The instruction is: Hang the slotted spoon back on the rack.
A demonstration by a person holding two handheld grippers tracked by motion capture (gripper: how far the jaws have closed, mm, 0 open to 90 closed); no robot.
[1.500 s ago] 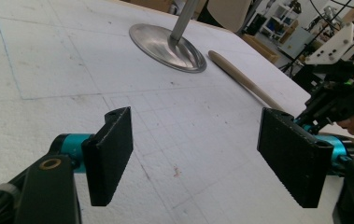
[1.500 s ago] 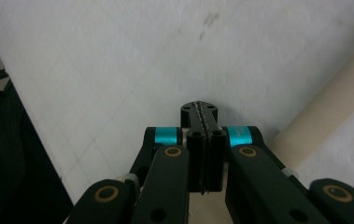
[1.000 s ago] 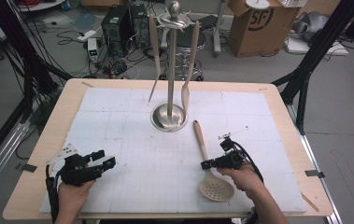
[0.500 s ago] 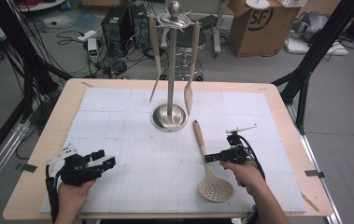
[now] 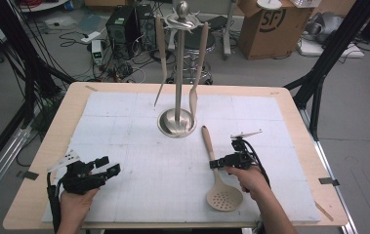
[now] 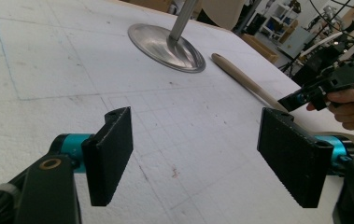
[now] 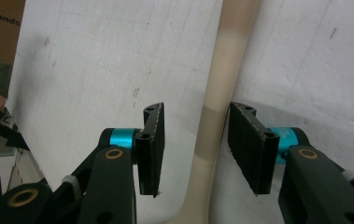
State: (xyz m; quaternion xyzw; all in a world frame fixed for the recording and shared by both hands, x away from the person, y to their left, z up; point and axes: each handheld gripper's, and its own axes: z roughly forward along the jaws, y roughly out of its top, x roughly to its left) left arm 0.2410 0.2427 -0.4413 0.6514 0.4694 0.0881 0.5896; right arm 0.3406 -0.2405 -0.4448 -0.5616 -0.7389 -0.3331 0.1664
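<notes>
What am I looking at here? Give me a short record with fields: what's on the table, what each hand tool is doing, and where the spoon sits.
Surface: white foam mat on a wooden table
Stand: metal utensil stand, two utensils hanging from its top
Spoon: slotted wooden spoon lying flat, handle pointing toward the stand
Right gripper: jaws open, one on each side of the spoon handle, not yet closed on it
Left gripper: jaws open, holding nothing, over bare mat
</notes>
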